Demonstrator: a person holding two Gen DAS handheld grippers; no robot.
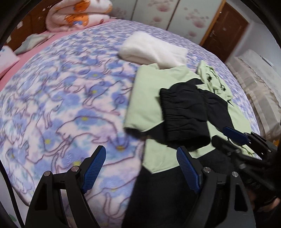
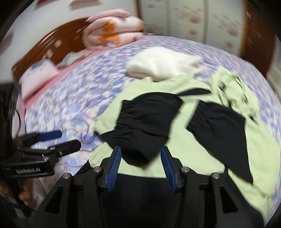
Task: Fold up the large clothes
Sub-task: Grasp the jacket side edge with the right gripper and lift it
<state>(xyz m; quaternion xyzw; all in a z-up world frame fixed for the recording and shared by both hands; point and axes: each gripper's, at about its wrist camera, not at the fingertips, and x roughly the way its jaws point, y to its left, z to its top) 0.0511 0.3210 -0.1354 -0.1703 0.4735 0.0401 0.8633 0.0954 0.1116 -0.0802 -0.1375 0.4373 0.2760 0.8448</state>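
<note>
A light green jacket [image 1: 149, 94] with black sleeves [image 1: 184, 114] lies on the bed, both sleeves folded across its body; it also shows in the right wrist view [image 2: 202, 154]. My left gripper [image 1: 140, 156] is open and empty, over the jacket's left edge and black hem. My right gripper [image 2: 140, 154] is open and empty above the hem, near the left black sleeve [image 2: 147, 119]. The right gripper shows in the left wrist view [image 1: 228, 136], the left gripper in the right wrist view [image 2: 70, 139].
The bed has a purple floral blanket [image 1: 61, 105]. A folded white garment [image 1: 154, 50] lies beyond the jacket. A rolled pink quilt [image 1: 77, 14] and a pillow [image 2: 36, 75] sit by the wooden headboard [image 2: 58, 42]. A wardrobe [image 1: 175, 12] stands behind.
</note>
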